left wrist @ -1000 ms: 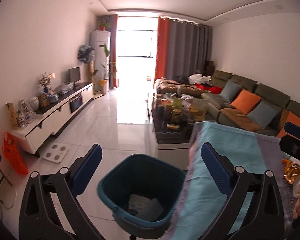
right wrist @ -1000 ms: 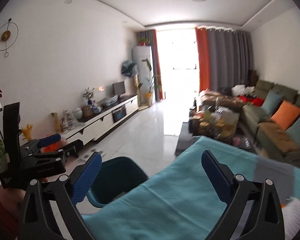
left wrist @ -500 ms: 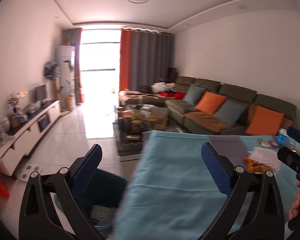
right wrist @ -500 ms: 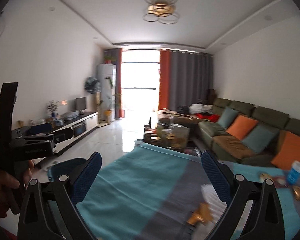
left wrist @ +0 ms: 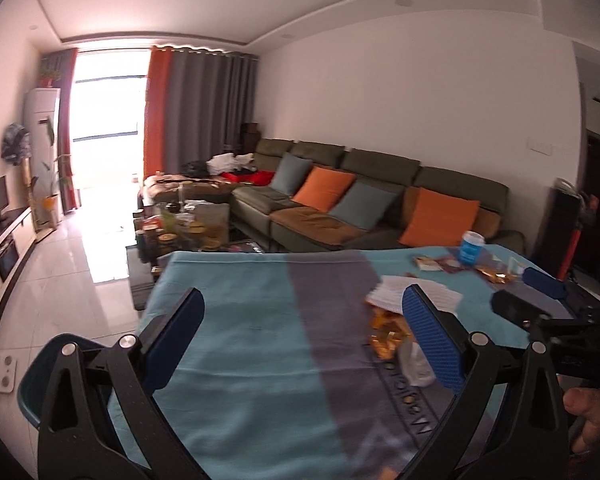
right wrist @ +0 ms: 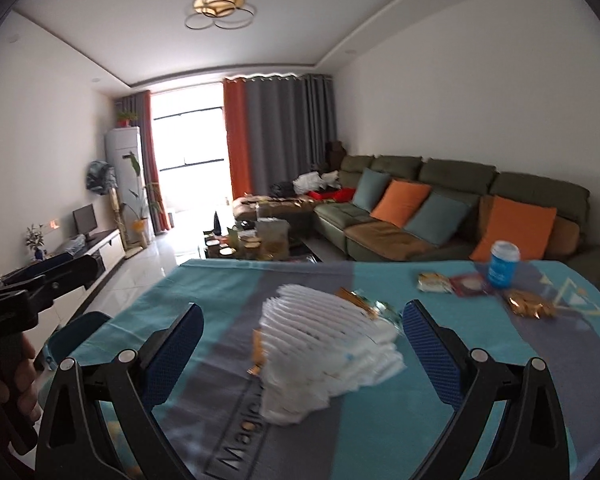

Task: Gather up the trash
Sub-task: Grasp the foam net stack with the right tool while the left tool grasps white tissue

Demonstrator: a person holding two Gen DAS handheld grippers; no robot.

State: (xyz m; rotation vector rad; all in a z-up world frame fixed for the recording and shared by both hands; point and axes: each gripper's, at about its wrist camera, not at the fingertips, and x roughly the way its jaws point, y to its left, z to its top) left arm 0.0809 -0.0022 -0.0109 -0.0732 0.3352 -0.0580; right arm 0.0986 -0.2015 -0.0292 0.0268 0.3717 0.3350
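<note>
A table under a teal and grey cloth (left wrist: pixel 240 320) carries the trash. In the left wrist view, gold wrappers (left wrist: pixel 388 332), a white paper stack (left wrist: pixel 416 300) and a clear plastic bag (left wrist: pixel 416 366) lie by my right finger. My left gripper (left wrist: pixel 302 336) is open and empty above the cloth. In the right wrist view the white paper stack (right wrist: pixel 328 344) lies between the fingers of my open right gripper (right wrist: pixel 302 340), untouched. A gold wrapper (right wrist: pixel 360 300) lies behind the stack. The teal bin (left wrist: pixel 48 364) (right wrist: pixel 80 336) stands on the floor off the table's left edge.
Farther right on the cloth are a blue cup (right wrist: pixel 504 266), a snack packet (right wrist: pixel 434 282), a red packet (right wrist: pixel 470 284) and a gold wrapper (right wrist: pixel 530 306). A green sofa (right wrist: pixel 440 208) with cushions and a cluttered coffee table (right wrist: pixel 260 240) stand beyond. A hand holds the other gripper (right wrist: pixel 40 280).
Both views have swung right, away from the bin and onto the table. The paper stack and wrappers have come between and beside the fingers. Both grippers stay open.
</note>
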